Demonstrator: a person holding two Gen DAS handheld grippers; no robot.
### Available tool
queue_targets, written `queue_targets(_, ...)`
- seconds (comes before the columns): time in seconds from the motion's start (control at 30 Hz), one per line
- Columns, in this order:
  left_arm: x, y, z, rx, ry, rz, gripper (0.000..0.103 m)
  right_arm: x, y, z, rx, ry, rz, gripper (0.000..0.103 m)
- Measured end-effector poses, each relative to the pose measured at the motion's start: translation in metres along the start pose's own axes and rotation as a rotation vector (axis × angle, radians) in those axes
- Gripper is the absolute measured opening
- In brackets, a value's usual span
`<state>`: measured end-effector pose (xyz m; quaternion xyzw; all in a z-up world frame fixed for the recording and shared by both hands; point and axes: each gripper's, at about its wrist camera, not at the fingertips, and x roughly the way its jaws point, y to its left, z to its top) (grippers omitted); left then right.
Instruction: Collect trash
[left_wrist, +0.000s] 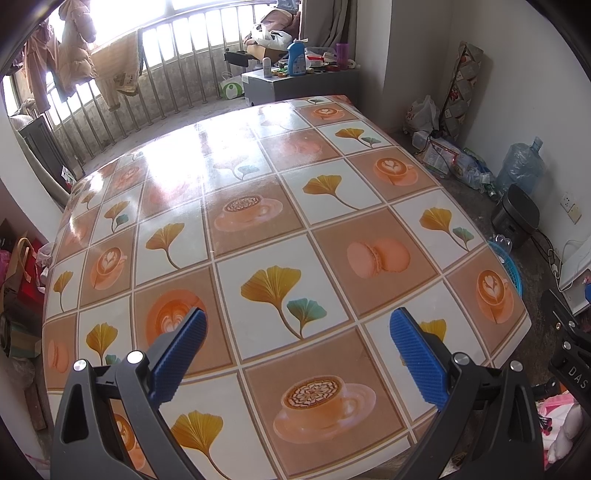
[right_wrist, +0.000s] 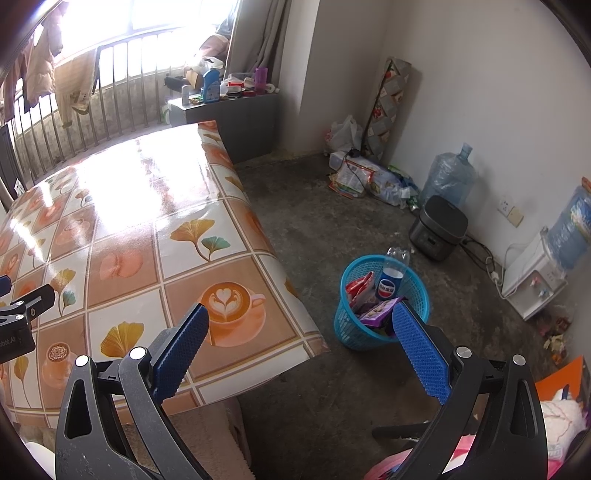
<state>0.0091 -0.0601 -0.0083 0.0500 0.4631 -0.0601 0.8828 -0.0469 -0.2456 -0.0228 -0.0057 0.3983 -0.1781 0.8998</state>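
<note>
Your left gripper (left_wrist: 297, 334) hung above the near part of the table (left_wrist: 258, 221), its blue fingers (left_wrist: 184, 350) spread wide with nothing between them; only the patterned cloth of leaves and coffee cups showed in the gap. The tabletop in that view carried no loose items that could be made out. Your right gripper (right_wrist: 301, 330) was held off the table's near right corner, over the bare concrete floor (right_wrist: 332, 206), and its fingers (right_wrist: 421, 354) were likewise wide apart and empty. The trash sat in the blue basket (right_wrist: 347, 328) on the floor, to the right of the table (right_wrist: 122, 229) and apart from it: a Pepsi bottle (right_wrist: 390, 280) stood upright in it, with a red wrapper (right_wrist: 357, 287) on the left and a purple packet (right_wrist: 380, 312) toward the front. From the right wrist camera the basket lay beyond the fingertips, with the right finger's tip overlapping its near rim and the purple packet just beside that tip; whether the finger touched the basket could not be told. From the left wrist camera only a sliver of the basket (left_wrist: 511, 269) showed past the table's right edge, well away from your left fingers. A dark cooker (right_wrist: 439, 227) and a water jug (right_wrist: 448, 177) stood along the wall behind the basket.
</note>
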Motion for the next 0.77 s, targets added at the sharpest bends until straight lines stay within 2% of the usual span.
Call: queue_targets(0.77,0.0017,0.0024,0.0011,-0.009,0.016,0.002,0.097,-0.0003,0.0037,0.0022,0.010,-0.001,0.000,0.095)
